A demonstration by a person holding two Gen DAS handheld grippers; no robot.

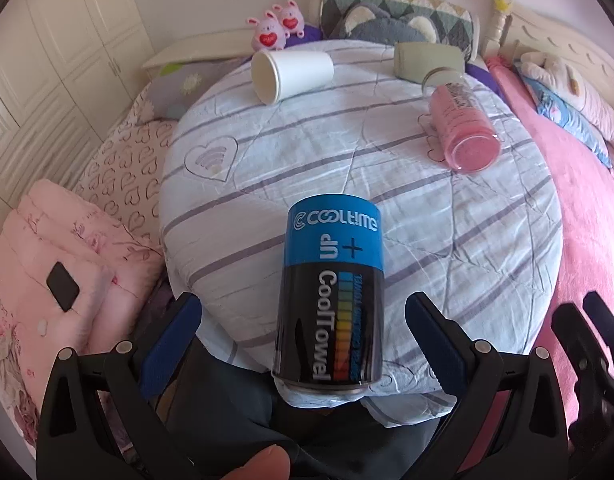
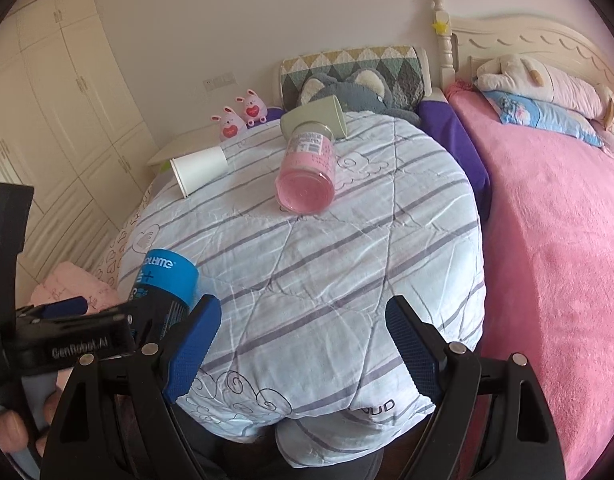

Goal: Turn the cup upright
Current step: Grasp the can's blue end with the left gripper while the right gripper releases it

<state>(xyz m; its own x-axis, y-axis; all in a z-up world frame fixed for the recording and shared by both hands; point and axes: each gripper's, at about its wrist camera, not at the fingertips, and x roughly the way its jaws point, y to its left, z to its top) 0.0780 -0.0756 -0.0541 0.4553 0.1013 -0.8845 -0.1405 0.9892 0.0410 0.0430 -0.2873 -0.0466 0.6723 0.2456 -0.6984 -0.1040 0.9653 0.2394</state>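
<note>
Round table under striped pale-blue quilted cloth. Far left: white paper cup on side, mouth toward camera. Near edge, centre: blue-and-black cylindrical can standing, between spread fingers of left gripper, not touched. Far right: pink glass cup on side, green cup behind. Right gripper spread wide, holding nothing.

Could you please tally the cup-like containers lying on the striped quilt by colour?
White: 1, paper cup
Pink: 1, clear tumbler
Green: 1, cup
Blue and black: 1, CoolTowel canister
Total: 4
</note>
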